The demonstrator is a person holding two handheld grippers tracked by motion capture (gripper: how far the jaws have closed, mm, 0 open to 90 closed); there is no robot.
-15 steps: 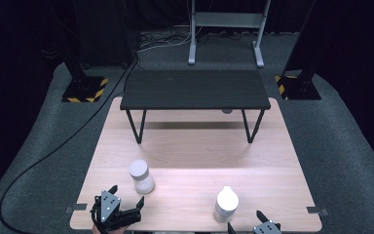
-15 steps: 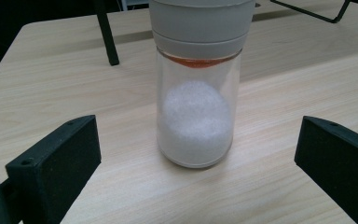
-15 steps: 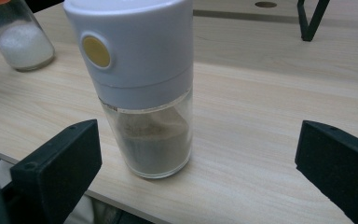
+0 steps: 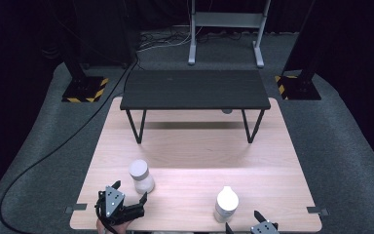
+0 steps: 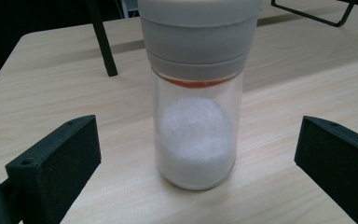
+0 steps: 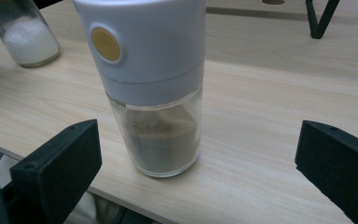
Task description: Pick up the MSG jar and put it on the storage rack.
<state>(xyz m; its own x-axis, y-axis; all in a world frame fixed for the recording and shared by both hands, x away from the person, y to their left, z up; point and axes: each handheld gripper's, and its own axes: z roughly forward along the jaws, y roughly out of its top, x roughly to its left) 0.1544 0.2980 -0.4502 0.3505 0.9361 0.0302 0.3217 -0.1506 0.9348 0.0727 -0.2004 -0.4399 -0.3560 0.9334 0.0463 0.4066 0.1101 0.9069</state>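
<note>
The left gripper [image 4: 129, 191] hangs at the near edge of the wooden table [image 4: 195, 146], jaws spread wide with nothing pinched, and the salt grinder [image 4: 141, 176] stands just past it at about twelve o'clock, untouched. The right gripper [image 4: 243, 220] sits at the near edge too, equally wide open, with the pepper grinder [image 4: 226, 204] just ahead at roughly eleven o'clock.

Both jars are tall, narrow and top-heavy under bulky plastic heads, so I judge the main risk to be a tip-over: one jaw landing first would shove the glass sideways. The pepper grinder stands close to the table's near edge, so a knock there could send it off. Clamping on the smooth glass rather than the cap might let either slip.

The salt grinder [image 5: 196, 98] has a grey cap and holds white crystals, about half full. The pepper grinder [image 6: 151, 79], white-capped with a yellow button, holds brownish ground spice low in its glass.
</note>
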